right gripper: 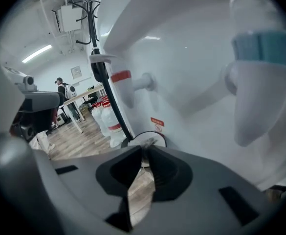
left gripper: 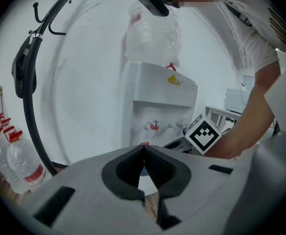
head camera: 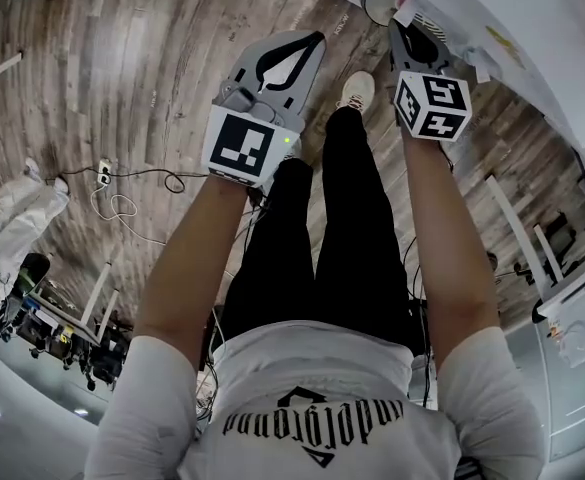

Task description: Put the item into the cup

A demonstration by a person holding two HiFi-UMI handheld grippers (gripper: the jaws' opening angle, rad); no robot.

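Our right gripper [right gripper: 146, 150] is clamping a thin, crinkled item [right gripper: 148, 142] at the very tips of its jaws, which are standing almost together on it. Our left gripper [left gripper: 143, 150] is clenched on nothing, with its jaws meeting at the tips. In the head view we are holding both out over our legs and the wooden floor [head camera: 122, 78]. The left gripper is at upper centre. The right one is at the upper right, with the item just beside the cup [head camera: 376, 4].

We are judging the step in hand to be bringing the item over the cup's mouth. To do it well, we should be centring the tips above the opening and pointing the item down into it. We should be letting go only once it is inside the rim, since so light a piece could catch on the edge or flutter aside. The left gripper is best kept clear.

The right gripper view alone is showing the grip itself, with a dark round rim just past the tips, probably the cup. Beyond that are a red tap [right gripper: 122, 84] and a blue tap [right gripper: 262, 50]. Only the head view is showing the cup from above. Only the left gripper view is showing the whole water dispenser [left gripper: 157, 106], its big bottle [left gripper: 150, 33], a black coat stand [left gripper: 29, 77] at the left and spare bottles [left gripper: 15, 163] at the lower left.
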